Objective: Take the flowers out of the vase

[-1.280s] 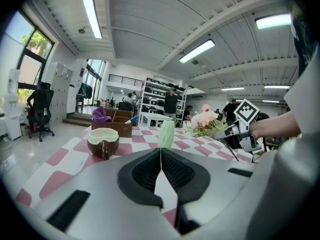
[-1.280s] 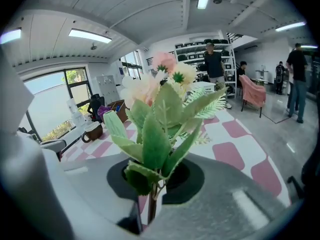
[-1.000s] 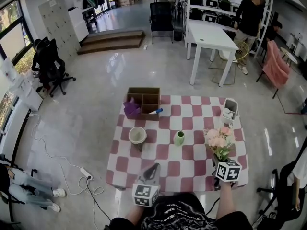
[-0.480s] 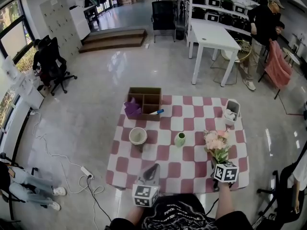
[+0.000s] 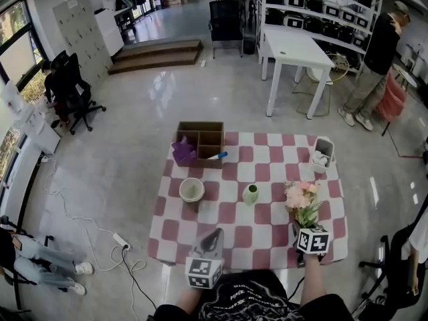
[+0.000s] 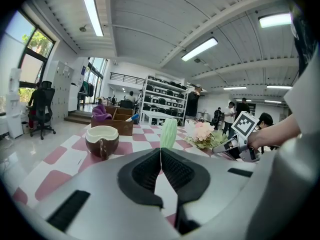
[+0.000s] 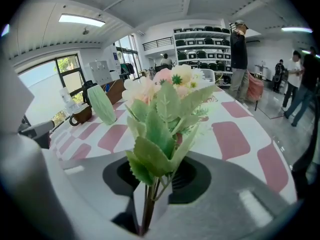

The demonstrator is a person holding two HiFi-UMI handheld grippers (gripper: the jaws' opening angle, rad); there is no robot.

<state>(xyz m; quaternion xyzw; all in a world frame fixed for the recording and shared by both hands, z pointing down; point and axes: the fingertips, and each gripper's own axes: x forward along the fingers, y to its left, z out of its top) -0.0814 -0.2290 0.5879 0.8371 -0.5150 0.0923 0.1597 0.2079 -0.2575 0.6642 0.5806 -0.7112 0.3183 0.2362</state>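
Pink flowers (image 7: 165,91) are sitting out of the green vase (image 7: 101,104), off to its right, with their stems running back between the jaws of your right gripper (image 7: 151,194). Those jaws have just been opening and are standing loose around them. Your left gripper (image 6: 160,154) is idling shut on the vase's near left, farther from the flowers

Right gripper (image 7: 152,188): jaws have just been opening, with a bit of daylight either side of the stems (image 7: 148,206)
Flowers (image 7: 167,89): pink and cream bunch with green leaves, stems down between the jaws
Vase (image 7: 101,105): green, off left on the pink-checked cloth (image 7: 230,134)
Mug (image 7: 80,115): brown, beside the vase
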